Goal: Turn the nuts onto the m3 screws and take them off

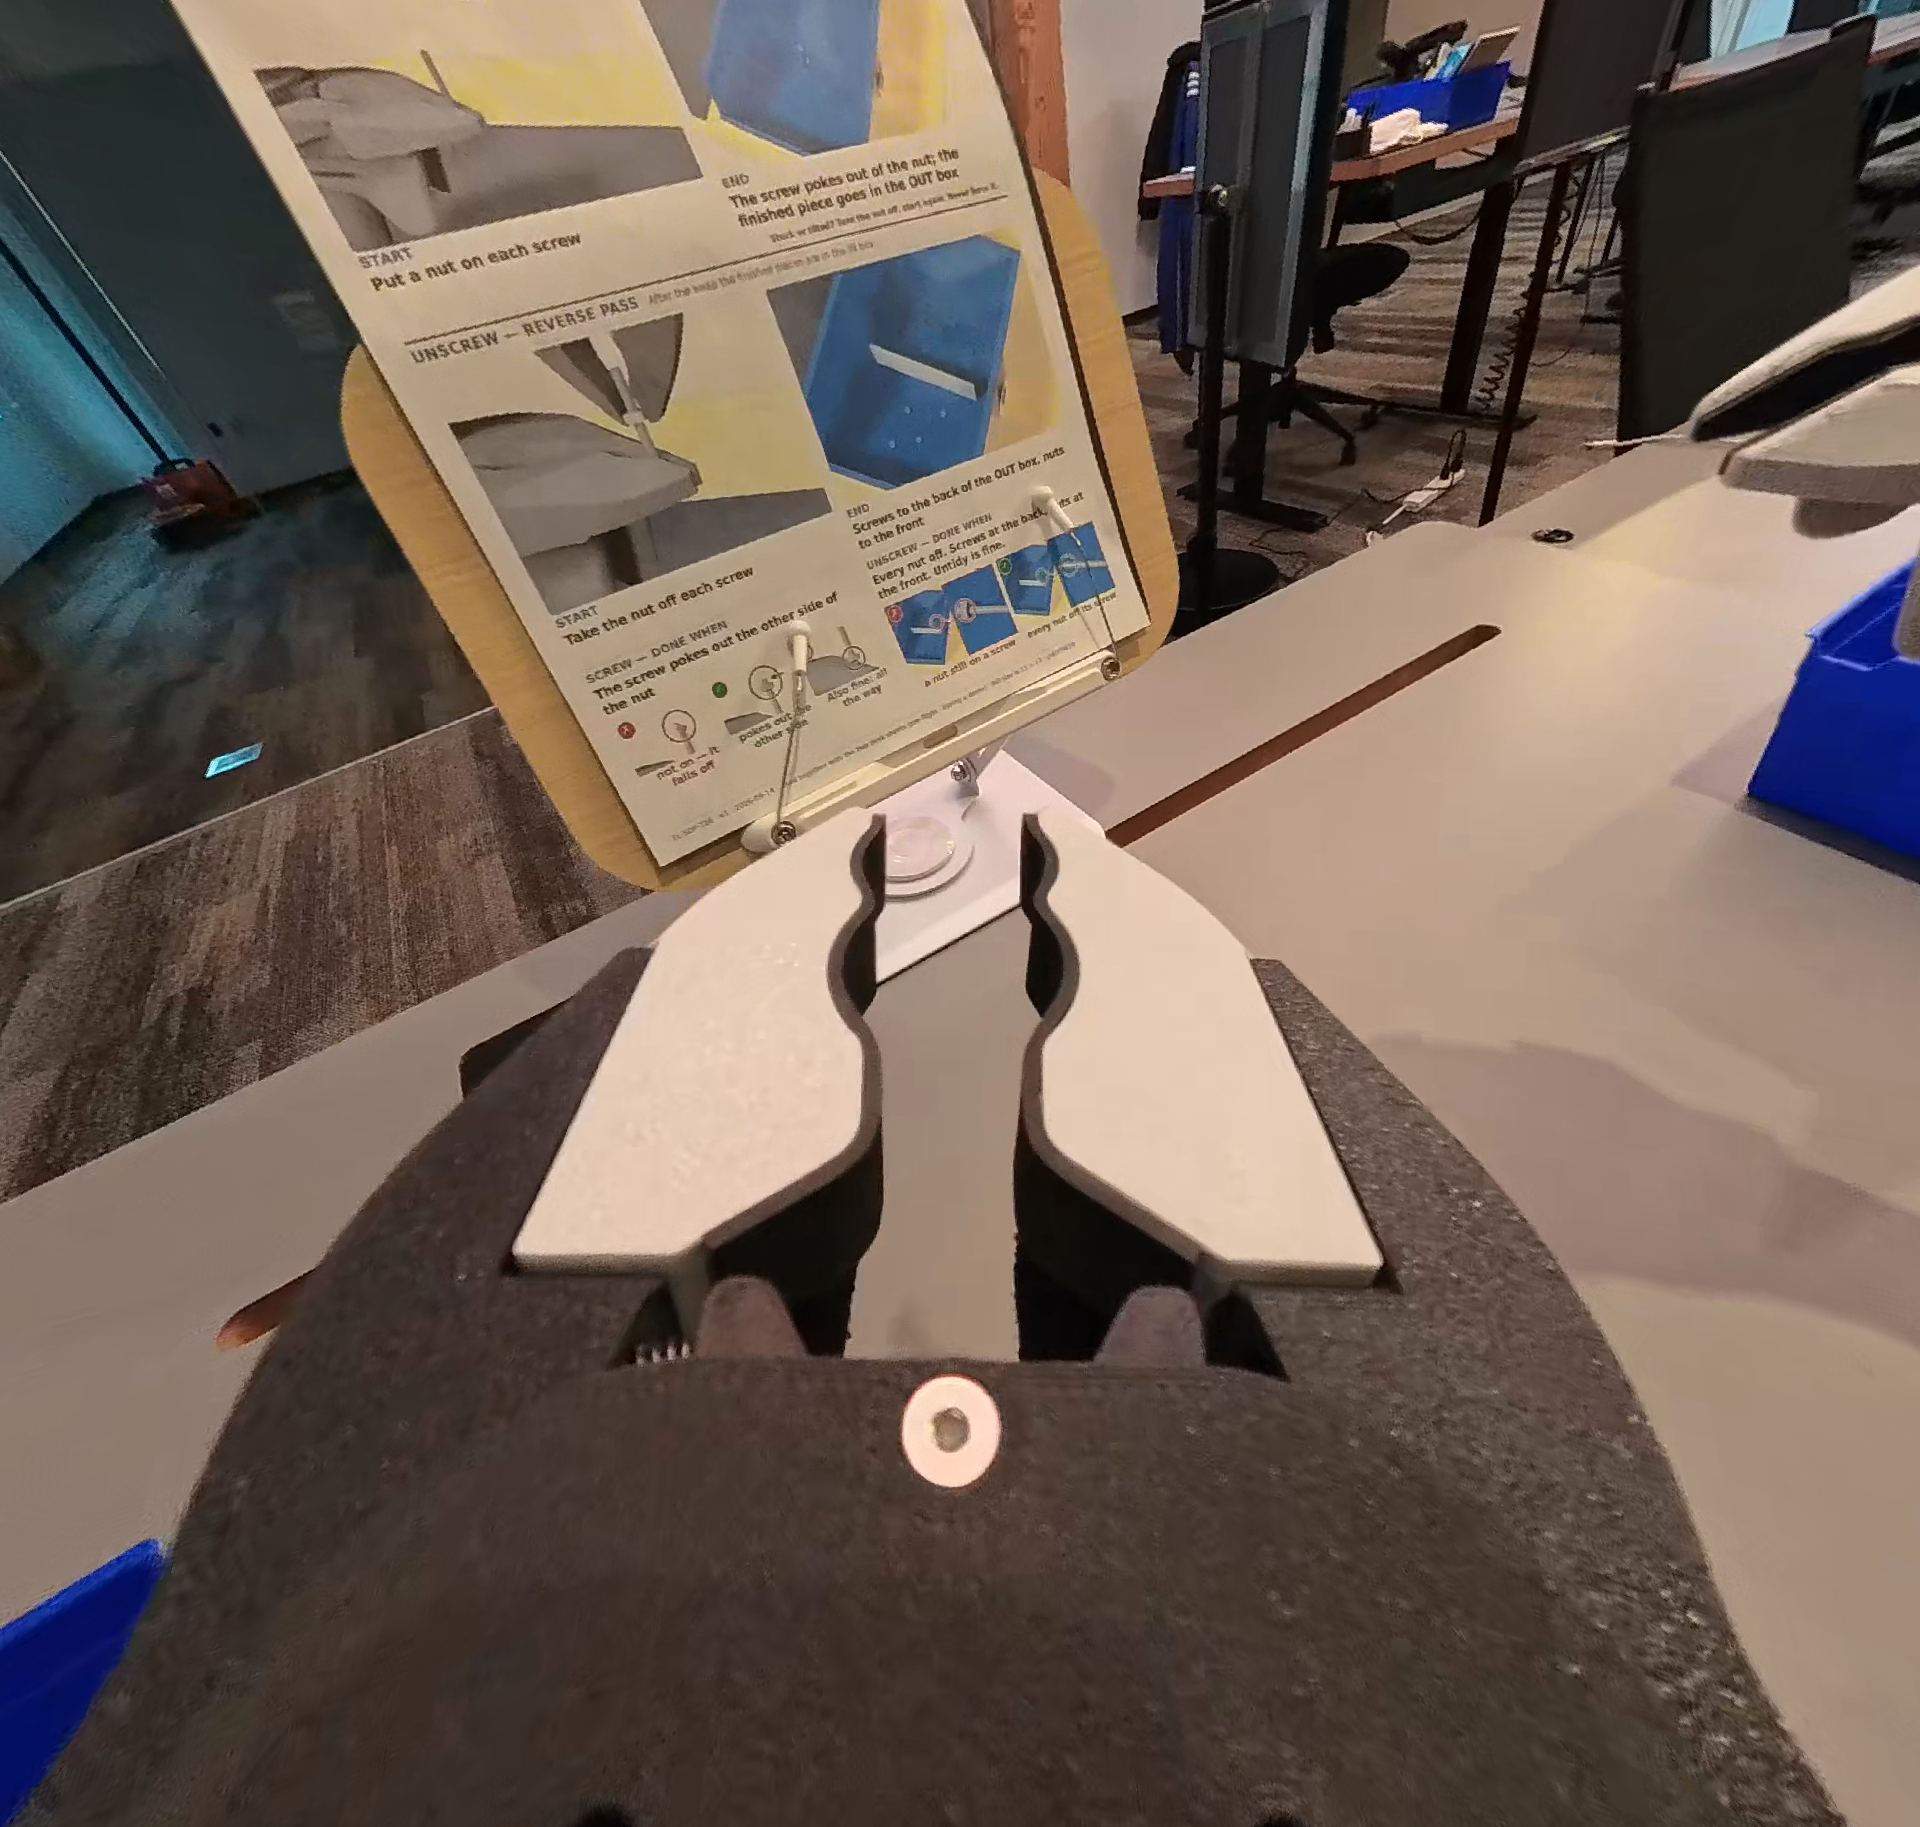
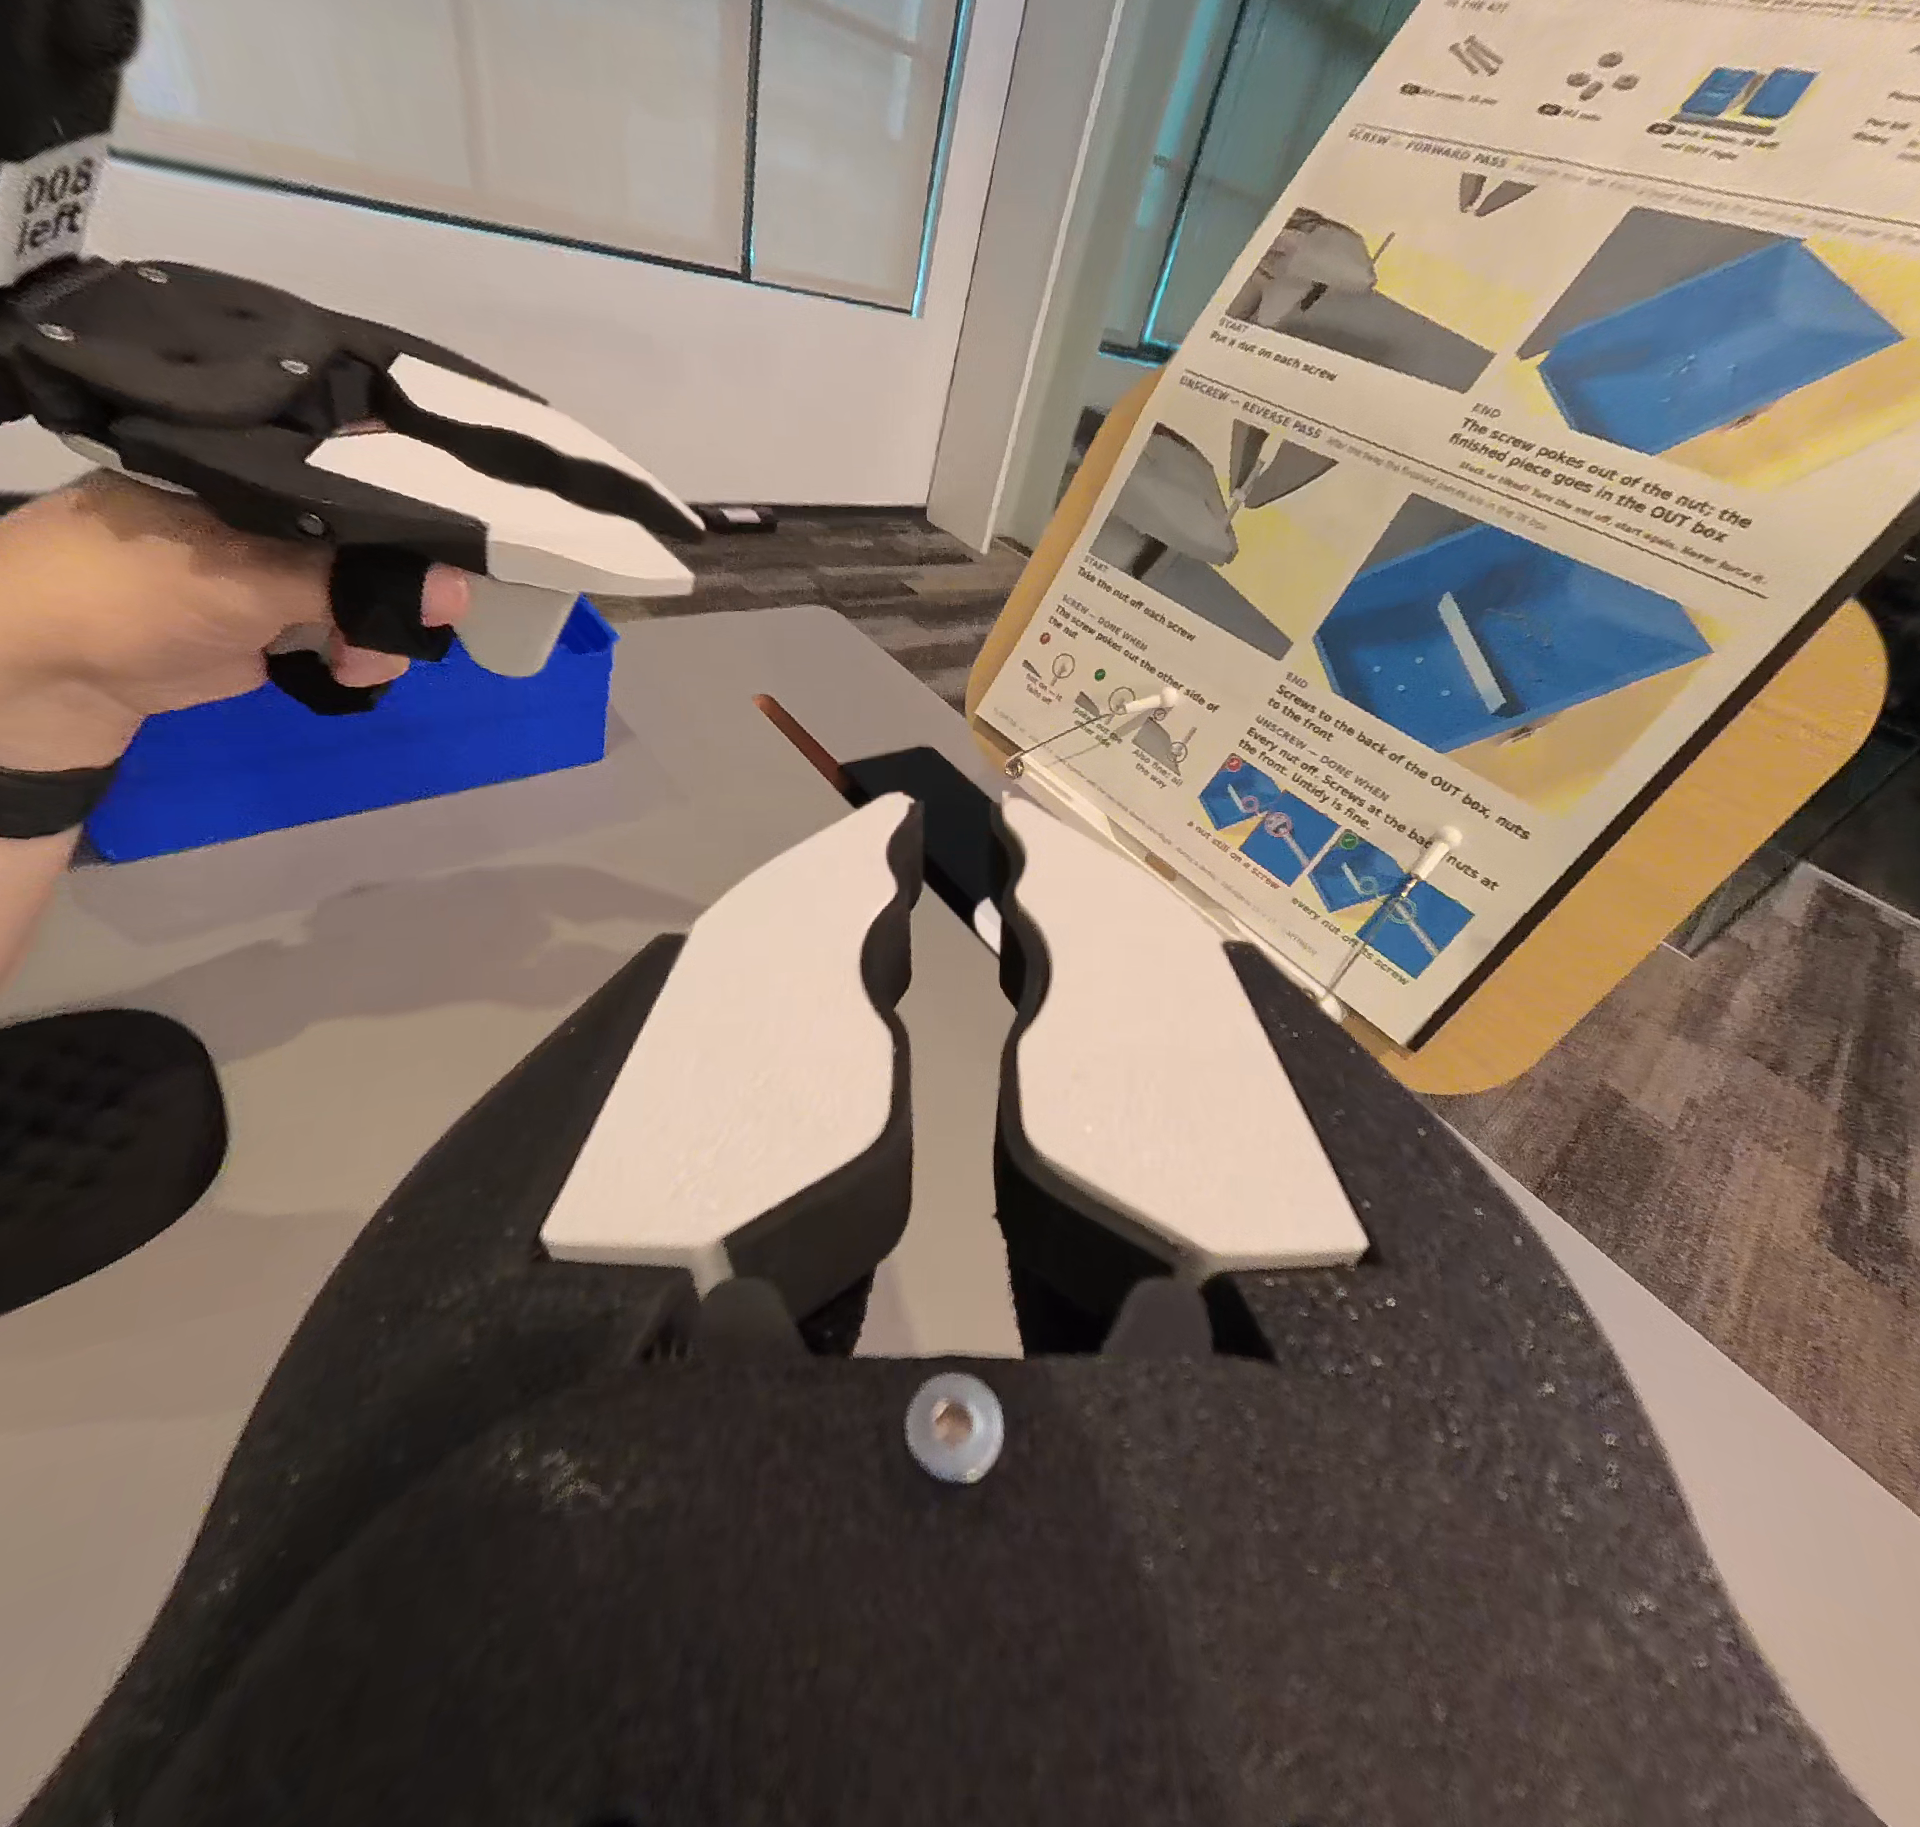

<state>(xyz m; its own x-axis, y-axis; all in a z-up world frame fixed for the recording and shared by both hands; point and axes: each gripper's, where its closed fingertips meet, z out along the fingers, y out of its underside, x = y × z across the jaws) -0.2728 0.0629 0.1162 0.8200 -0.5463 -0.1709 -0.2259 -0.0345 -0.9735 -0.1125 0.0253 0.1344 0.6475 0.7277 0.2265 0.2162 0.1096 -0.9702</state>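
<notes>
No screws or nuts show in either view. My left gripper (image 1: 954, 832) is open and empty, held above the grey table (image 1: 1455, 946) and pointing at the foot of an instruction sheet (image 1: 727, 375) on a wooden stand. It also shows in the right wrist view (image 2: 675, 551), held in a person's hand at upper left. My right gripper (image 2: 958, 821) is open by a narrow gap with nothing between its fingers, above the table (image 2: 520, 946) near the sheet (image 2: 1507, 530). Its tips show at the right edge of the left wrist view (image 1: 1808, 416).
One blue bin (image 1: 1849, 738) stands on the table at the right, another (image 1: 62, 1652) at the lower left, also seen under the left gripper (image 2: 364, 749). A long slot (image 1: 1309, 728) cuts the tabletop. A black round object (image 2: 94, 1133) lies at left. Office desks and chairs stand beyond. My hands' fingertips stand some 15 centimeters from each other.
</notes>
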